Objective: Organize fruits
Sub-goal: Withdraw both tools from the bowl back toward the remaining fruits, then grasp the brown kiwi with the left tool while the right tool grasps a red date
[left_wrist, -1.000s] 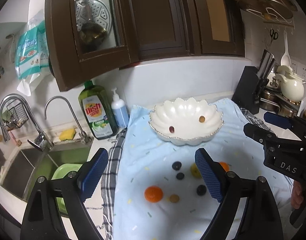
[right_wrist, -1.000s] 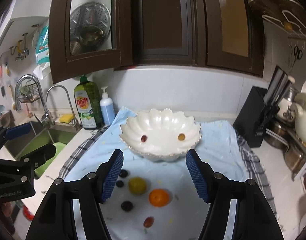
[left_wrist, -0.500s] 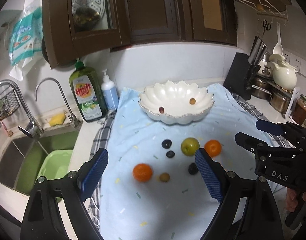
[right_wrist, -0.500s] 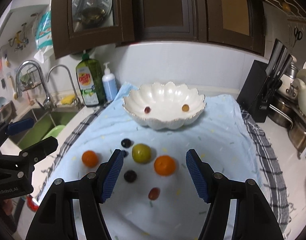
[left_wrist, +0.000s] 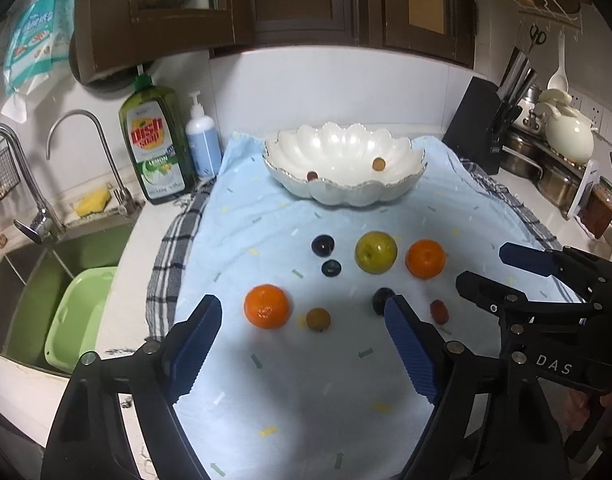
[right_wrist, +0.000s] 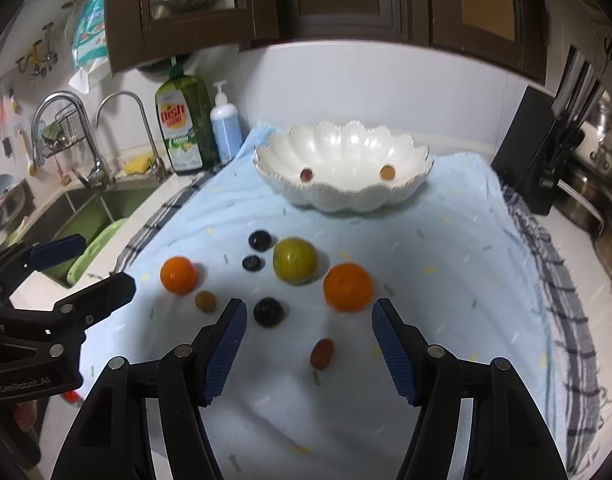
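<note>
A: Take the white bowl (left_wrist: pixel 346 168) as the landmark, and go left to right. What lies in front of it?

B: On the blue cloth (left_wrist: pixel 265 216), in front of the bowl and to its left, sits 1 orange (left_wrist: pixel 266 306) with a small yellow-brown fruit (left_wrist: pixel 318 319) just beside it. Nearer the bowl are 2 dark plums (left_wrist: pixel 322 245), then a third dark plum (right_wrist: pixel 268 312) further from it. Straight in front of the bowl is the green apple (left_wrist: pixel 376 252), with a second orange (left_wrist: pixel 425 258) to its right and a small red fruit (right_wrist: pixel 322 353) furthest out. 2 small fruits already lie inside the bowl.

A: And the claws?

B: The left claw (left_wrist: pixel 301 352) is spread wide and holds nothing; it hangs over the cloth by the left orange. The right claw (right_wrist: pixel 308 346) is also wide apart and empty, with the red fruit between its pads.

A: So how to do this pick well?

B: I judge the red fruit is the right claw's target. Lower the claw until the pads straddle its middle, close gently because it looks soft, then lift clear of the third plum before heading to the bowl.
</note>
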Available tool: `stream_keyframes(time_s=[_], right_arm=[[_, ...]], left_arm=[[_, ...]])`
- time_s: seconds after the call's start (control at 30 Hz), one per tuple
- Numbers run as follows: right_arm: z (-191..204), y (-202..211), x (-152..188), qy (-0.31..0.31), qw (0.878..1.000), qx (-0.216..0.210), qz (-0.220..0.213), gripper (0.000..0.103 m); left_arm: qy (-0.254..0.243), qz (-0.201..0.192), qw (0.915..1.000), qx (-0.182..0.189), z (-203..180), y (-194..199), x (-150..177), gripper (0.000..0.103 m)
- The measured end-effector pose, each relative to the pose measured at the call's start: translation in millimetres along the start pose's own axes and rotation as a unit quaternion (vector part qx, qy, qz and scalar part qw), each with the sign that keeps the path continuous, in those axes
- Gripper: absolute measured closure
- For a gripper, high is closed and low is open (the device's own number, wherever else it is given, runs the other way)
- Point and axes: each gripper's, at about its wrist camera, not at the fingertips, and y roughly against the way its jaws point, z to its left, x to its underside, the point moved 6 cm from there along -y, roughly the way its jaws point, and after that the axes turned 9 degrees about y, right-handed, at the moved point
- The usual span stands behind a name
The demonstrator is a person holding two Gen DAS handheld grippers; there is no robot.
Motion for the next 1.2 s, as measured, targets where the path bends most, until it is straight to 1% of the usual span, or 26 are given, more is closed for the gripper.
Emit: stream_keyframes(time_s=[0.23,0.4,0.47,0.5,0.57,0.63,0.7,0.9,1.0,1.13,1.2], right_arm=[[3,-22,15,0.0,1.0,-0.003,0.028,0.038],[3,-36,26,-0.002,0.999,0.004,0.043,0.038],[1,-41,30,-0.006,0.999,0.004,0.049,0.04],[0,-43,32,-0.009,0.999,0.004,0.051,0.043],[-2,-48,34,-0.015,0.998,0.003,0.056,0.045],[-3,-52,36,-0.022,0.998,0.001,0.059,0.049],[-3,-54,38,-0.024,0.998,0.0,0.061,0.051],[-2,-60,42,-0.023,0.997,0.002,0.067,0.057],[-1,-61,44,-0.022,0.997,0.003,0.068,0.058],[-1,-64,45,-0.021,0.997,0.001,0.071,0.063],[-1,-66,45,-0.021,0.997,0.004,0.074,0.064]], left_arm=[[-0.012,0.02,0.9997,0.003,0,-22,14,0.027],[-0.01,0.034,0.9993,0.006,1,-39,22,0.033],[-0.011,0.039,0.9992,0.007,1,-45,25,0.036],[-0.013,0.041,0.999,0.008,0,-49,26,0.037],[-0.015,0.045,0.9988,0.011,-2,-55,28,0.039],[-0.015,0.051,0.9985,0.015,-3,-62,32,0.041],[-0.015,0.059,0.998,0.02,-4,-69,35,0.045],[-0.016,0.072,0.997,0.022,-4,-86,41,0.052],[-0.021,0.073,0.9969,0.023,-4,-89,42,0.055],[-0.025,0.071,0.9969,0.022,-6,-94,40,0.057],[-0.025,0.072,0.9969,0.022,-6,-98,39,0.062]])
